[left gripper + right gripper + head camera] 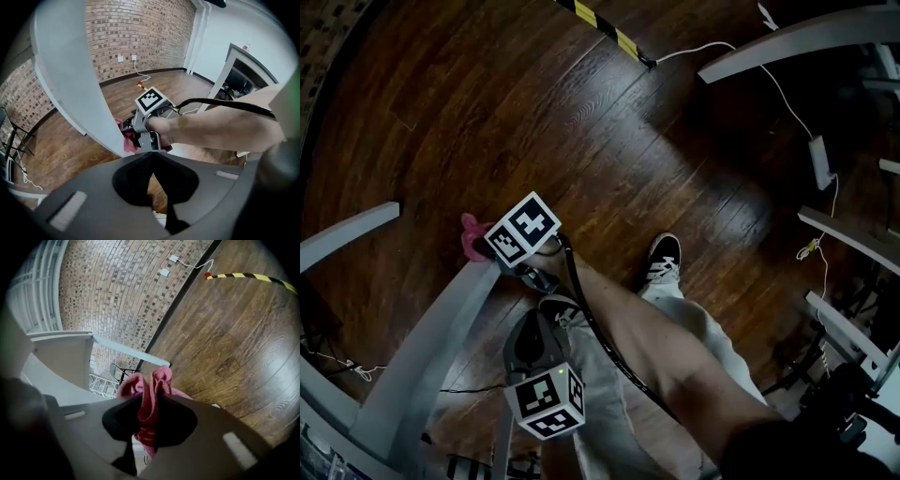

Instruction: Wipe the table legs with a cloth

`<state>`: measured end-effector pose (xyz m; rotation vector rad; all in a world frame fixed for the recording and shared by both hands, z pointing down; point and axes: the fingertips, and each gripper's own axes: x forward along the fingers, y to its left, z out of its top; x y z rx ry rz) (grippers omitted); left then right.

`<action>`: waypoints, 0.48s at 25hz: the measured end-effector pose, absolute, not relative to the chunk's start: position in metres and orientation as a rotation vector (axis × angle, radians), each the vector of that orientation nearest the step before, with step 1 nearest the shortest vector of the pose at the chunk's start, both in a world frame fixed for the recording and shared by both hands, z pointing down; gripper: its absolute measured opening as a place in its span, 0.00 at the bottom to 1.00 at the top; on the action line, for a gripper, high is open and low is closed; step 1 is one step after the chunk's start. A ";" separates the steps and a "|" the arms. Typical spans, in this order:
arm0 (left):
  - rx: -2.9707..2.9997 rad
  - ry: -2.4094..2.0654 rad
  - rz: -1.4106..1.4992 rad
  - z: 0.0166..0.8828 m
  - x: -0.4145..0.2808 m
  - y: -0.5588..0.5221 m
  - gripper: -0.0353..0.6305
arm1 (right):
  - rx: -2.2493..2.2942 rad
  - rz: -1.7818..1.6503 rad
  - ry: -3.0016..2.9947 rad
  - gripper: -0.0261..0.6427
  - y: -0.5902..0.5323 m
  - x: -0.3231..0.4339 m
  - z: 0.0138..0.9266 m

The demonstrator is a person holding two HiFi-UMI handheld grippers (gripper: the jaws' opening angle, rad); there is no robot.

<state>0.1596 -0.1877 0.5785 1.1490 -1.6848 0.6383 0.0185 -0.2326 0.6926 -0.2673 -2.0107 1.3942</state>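
Right gripper [149, 425]: your jaws pinch the pink cloth [151, 394], which bunches out past them and lies against the grey table leg [441, 337]. Left gripper [157, 187]: your jaws pressed together, holding nothing.

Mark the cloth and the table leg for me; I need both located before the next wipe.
cloth [151, 401], right gripper view, on its upright pink fold.
table leg [75, 79], left gripper view, on its broad pale face, above the cloth.
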 end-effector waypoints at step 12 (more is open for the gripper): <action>1.124 -1.660 0.643 0.506 0.169 -0.151 0.05 | -0.250 1.424 -2.109 0.11 -0.233 0.022 0.546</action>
